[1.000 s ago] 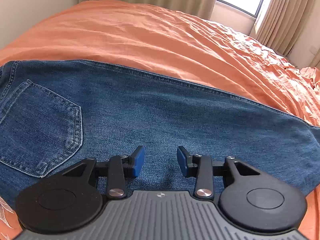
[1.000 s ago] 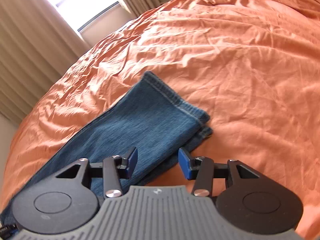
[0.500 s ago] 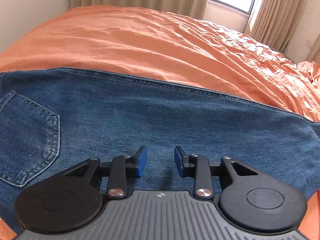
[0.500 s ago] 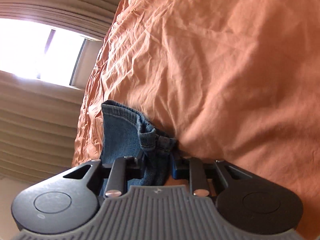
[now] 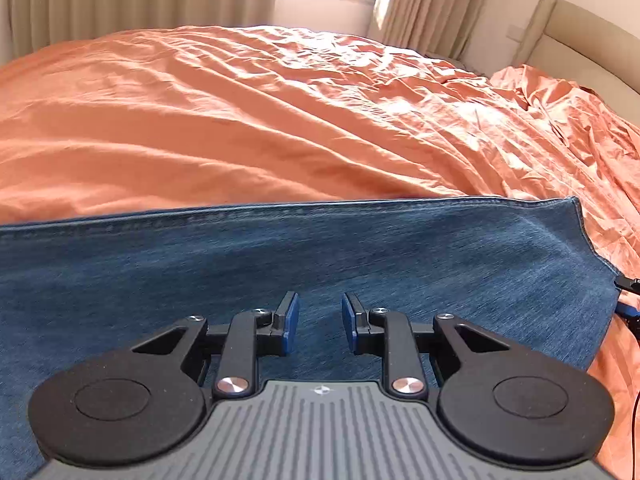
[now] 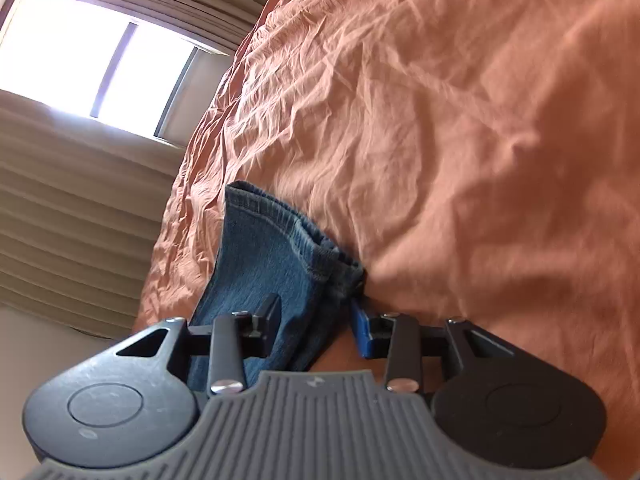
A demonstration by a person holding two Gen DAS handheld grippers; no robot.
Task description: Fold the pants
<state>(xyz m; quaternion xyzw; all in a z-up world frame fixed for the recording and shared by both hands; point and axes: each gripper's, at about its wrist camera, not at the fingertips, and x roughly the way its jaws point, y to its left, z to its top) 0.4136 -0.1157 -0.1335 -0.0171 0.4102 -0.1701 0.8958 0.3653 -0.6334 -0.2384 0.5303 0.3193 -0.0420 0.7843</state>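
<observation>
Blue denim pants (image 5: 280, 264), flat

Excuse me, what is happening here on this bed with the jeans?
A person is folding a pair of blue jeans on a bed with an orange cover, with a two-finger gripper in each hand. The right gripper is at the hem end of the legs; the denim lies between its jaws, which are opening, so no firm grip shows. The left gripper hangs over the flat middle of the leg, its jaws closing on nothing yet. No fold is made yet.
</observation>
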